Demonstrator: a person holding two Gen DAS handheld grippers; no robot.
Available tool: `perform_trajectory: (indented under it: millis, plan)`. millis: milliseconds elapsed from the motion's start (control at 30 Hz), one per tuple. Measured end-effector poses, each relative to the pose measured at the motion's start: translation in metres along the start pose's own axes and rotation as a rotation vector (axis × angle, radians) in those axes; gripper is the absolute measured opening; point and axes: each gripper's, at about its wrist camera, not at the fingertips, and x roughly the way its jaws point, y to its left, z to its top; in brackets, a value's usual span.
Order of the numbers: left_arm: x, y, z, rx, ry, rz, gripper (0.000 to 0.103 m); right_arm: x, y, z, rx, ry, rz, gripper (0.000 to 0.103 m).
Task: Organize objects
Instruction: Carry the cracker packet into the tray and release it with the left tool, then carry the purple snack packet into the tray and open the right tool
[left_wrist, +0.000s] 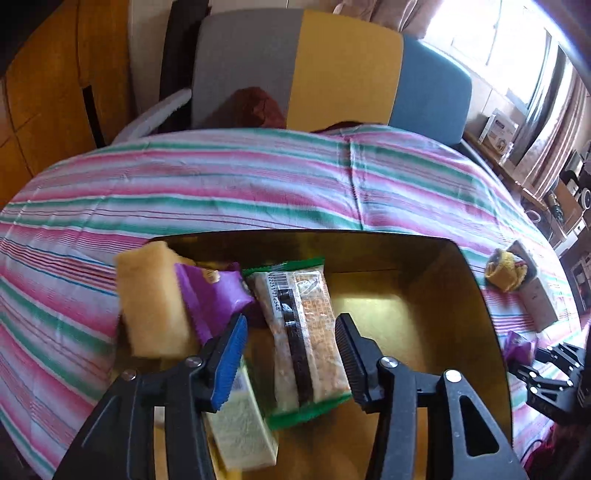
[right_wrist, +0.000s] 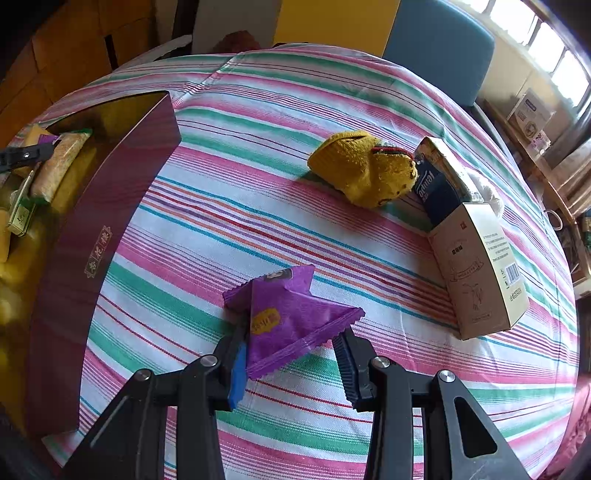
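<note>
My left gripper (left_wrist: 291, 321) hangs open over a box (left_wrist: 476, 295) with a gold inside. A snack bar in a clear, green-edged wrapper (left_wrist: 306, 332) lies in the box between the fingers, with a gap at the blue pad. Beside it lie a yellow cake block (left_wrist: 151, 302), a purple packet (left_wrist: 214, 295) and a pale green packet (left_wrist: 243, 421). My right gripper (right_wrist: 290, 336) is shut on another purple packet (right_wrist: 284, 317), low over the striped cloth (right_wrist: 258, 229). The box's maroon outer wall (right_wrist: 122, 206) stands to its left.
A yellow knitted item (right_wrist: 365, 170) lies at the far right of the table, against a dark blue tissue pack (right_wrist: 439, 184) sticking out of a cardboard carton (right_wrist: 480, 266). Chairs with grey, yellow and blue backs (left_wrist: 343, 70) stand behind the table.
</note>
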Motion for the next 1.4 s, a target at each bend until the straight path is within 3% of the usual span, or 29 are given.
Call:
perform_trajectory:
  millis: [400, 1000, 1200, 1400]
  plan:
    - [-0.085, -0.001, -0.047, 0.028, -0.119, 0.072, 0.052, -0.001, 0.006, 0.0, -0.014, -0.01, -0.018, 0.041]
    - [-0.115, 0.023, -0.077, -0.003, -0.15, 0.1, 0.052, -0.014, 0.002, 0.002, 0.067, -0.018, -0.015, 0.041]
    - [-0.114, 0.032, -0.084, -0.029, -0.14, 0.097, 0.052, -0.072, 0.031, 0.018, 0.074, -0.154, 0.065, 0.041]
    - [-0.115, 0.051, -0.091, -0.079, -0.139, 0.081, 0.052, -0.095, 0.111, 0.039, -0.057, -0.19, 0.223, 0.041]
